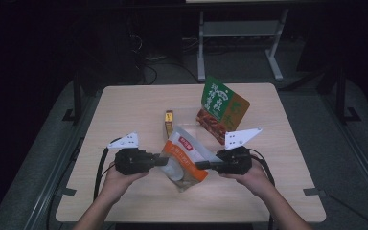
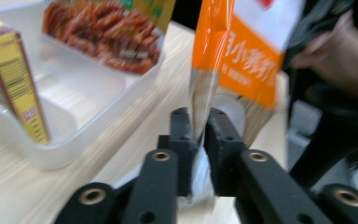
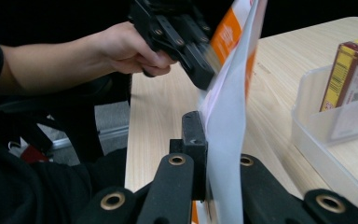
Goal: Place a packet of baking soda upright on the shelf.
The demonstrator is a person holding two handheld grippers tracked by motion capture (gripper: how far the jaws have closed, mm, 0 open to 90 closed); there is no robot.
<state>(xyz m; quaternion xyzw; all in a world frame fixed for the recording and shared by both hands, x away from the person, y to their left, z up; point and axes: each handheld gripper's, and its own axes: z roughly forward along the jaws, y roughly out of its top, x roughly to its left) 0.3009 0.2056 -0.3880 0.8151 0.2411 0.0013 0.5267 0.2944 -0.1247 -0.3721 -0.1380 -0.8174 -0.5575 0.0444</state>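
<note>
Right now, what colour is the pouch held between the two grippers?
The pouch is orange and white, with a red patch near its top; the high view shows it best.

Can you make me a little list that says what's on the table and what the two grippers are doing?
held thing: orange and white snack pouch, lifted over the table
left gripper: shut on the pouch's left edge
right gripper: shut on the pouch's right edge
clear tray: behind the pouch
in the tray: yellow box standing upright, green and red snack bag leaning
</note>
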